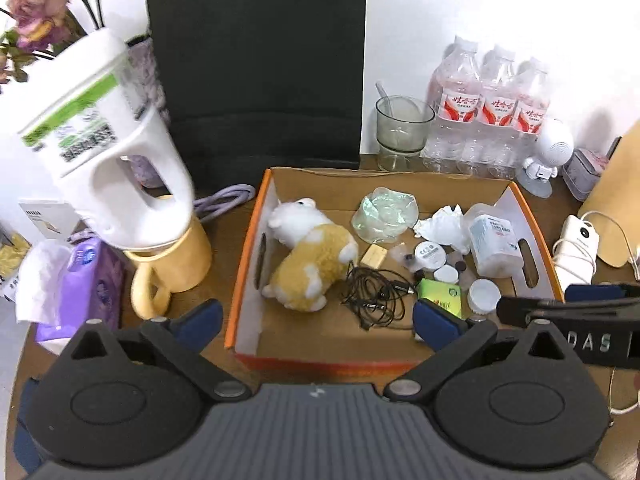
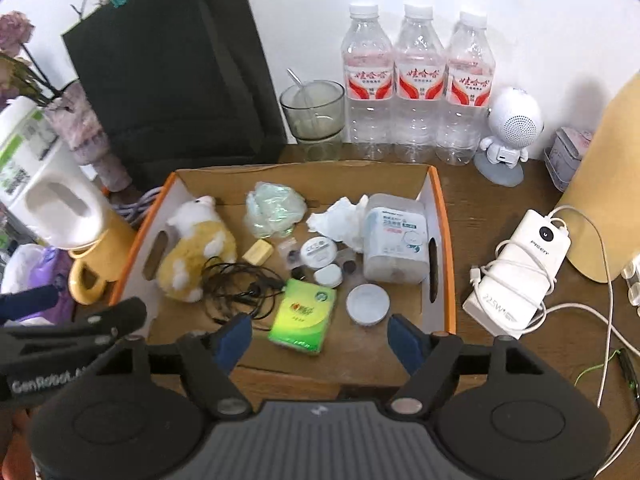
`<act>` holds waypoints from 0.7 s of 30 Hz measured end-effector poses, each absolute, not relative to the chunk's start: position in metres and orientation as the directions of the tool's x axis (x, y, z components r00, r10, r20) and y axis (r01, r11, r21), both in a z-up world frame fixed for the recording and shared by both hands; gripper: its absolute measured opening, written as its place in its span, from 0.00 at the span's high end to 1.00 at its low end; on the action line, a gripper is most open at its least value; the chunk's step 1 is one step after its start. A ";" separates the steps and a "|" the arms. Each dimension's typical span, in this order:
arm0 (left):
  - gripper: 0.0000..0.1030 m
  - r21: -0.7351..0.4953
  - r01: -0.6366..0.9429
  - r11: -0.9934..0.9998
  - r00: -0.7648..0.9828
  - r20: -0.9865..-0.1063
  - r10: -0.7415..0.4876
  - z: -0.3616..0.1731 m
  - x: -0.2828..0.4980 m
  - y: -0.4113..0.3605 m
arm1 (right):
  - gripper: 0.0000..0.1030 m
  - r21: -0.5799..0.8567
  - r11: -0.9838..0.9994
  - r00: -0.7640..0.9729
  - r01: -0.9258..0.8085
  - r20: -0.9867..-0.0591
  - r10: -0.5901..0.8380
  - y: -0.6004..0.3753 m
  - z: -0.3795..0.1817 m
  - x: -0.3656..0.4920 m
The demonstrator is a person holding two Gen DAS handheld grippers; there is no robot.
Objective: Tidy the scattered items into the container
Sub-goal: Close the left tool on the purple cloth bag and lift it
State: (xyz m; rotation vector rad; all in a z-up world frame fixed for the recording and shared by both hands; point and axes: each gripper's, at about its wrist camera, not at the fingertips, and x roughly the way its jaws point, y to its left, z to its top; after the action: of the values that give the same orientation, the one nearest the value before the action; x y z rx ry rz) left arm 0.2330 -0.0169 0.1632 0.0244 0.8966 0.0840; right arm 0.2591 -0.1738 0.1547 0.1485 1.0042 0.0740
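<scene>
Both claws, left claw and right claw, are held wide open and empty over the box; the power bank at 3 o'clock probably gets grabbed next.

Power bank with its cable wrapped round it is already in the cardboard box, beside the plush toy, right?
No. The right wrist view shows the power bank, cable wrapped round it, lying on the table outside the cardboard box, to its right, far from the plush toy.
</scene>
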 end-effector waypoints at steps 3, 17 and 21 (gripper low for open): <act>0.00 0.085 -0.087 0.993 0.709 -0.694 0.122 0.171 0.205 -0.019 | 0.28 0.176 0.984 0.599 0.003 -0.788 0.139 -0.172 0.165 0.238; 0.00 0.125 -0.053 0.991 0.915 -0.391 0.098 0.112 0.067 -0.021 | 0.26 0.166 0.980 0.807 -0.107 -0.562 0.183 -0.160 0.117 0.102; 0.00 0.077 -0.005 0.997 0.921 -0.388 0.035 0.084 0.028 -0.017 | 0.26 0.202 0.974 0.826 -0.099 -0.529 0.194 -0.165 0.082 0.049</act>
State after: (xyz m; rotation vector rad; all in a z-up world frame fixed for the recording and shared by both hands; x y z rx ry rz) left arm 0.0276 -0.0170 0.0840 0.0749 0.3995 0.0204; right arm 0.0492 -0.1648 0.0823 0.1689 0.5783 0.1562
